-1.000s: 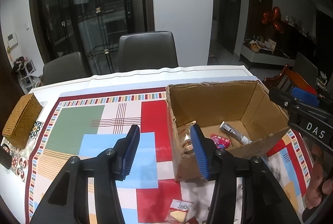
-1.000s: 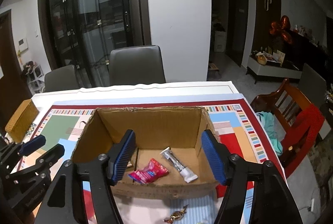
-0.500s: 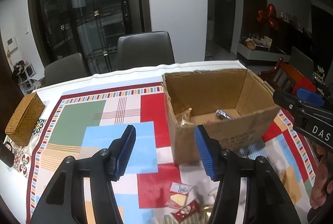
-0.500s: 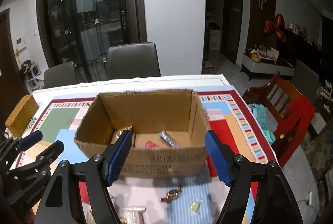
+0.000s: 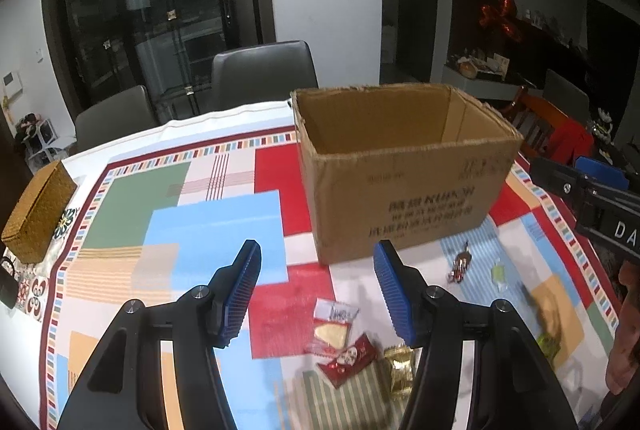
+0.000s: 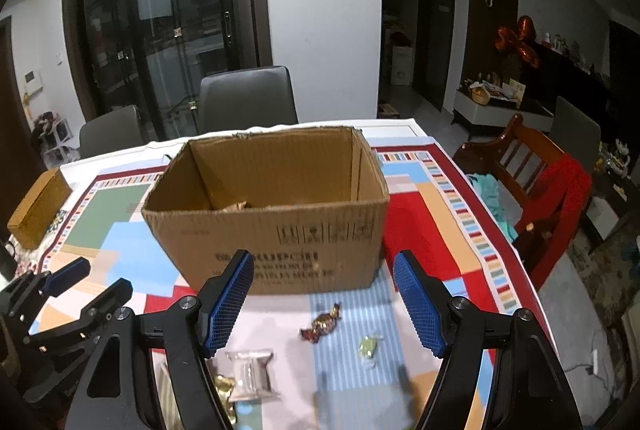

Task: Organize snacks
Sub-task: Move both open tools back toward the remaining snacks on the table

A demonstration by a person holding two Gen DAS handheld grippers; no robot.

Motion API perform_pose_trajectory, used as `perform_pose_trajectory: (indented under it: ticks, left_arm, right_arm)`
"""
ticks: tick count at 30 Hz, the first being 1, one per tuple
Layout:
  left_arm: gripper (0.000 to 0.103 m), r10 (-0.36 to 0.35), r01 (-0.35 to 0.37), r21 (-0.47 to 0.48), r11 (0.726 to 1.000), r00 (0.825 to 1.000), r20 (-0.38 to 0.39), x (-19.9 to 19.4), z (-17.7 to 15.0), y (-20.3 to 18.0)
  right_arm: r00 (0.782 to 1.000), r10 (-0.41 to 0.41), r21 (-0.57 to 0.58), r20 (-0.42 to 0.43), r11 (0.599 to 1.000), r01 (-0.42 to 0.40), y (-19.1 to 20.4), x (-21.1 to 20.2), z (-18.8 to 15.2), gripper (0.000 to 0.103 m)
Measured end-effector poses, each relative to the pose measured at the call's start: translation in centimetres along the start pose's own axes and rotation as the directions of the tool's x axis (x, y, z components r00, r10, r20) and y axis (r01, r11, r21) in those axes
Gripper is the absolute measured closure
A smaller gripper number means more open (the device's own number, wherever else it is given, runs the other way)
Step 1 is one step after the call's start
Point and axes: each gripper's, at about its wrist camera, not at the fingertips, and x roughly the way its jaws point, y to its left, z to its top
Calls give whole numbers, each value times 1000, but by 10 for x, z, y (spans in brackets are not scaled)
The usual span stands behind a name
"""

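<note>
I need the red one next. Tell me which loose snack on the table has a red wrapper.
The red packet with a white figure on it, lying between the clear-topped wafer packet and the gold-foil piece, in front of the left tool.

One open cardboard box [image 6: 272, 226] stands far on the patterned tablecloth [image 5: 216, 222], and one woven basket [image 5: 36, 210] sits at its far left edge. Near, in front of the box, six loose snacks show: one brown twist-wrapped candy [image 6: 322, 323], one green candy [image 6: 369, 346], one clear packet [image 6: 250, 374], one red-and-white packet [image 5: 332, 324], one red packet [image 5: 347, 360] and one gold packet [image 5: 400, 370]. Three chairs show: two grey ones [image 6: 248, 98] far behind the table, one wooden one [image 6: 532, 170] at the right.
</note>
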Motion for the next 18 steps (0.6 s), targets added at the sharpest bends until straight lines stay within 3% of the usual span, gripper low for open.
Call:
perform_pose_trajectory:
  ticks: [18]
  left_arm:
    - [46, -47, 49, 24, 998, 996, -75, 16, -59, -7]
  right_arm:
    - [997, -6, 5, -83, 1000, 6, 6, 4, -54, 30]
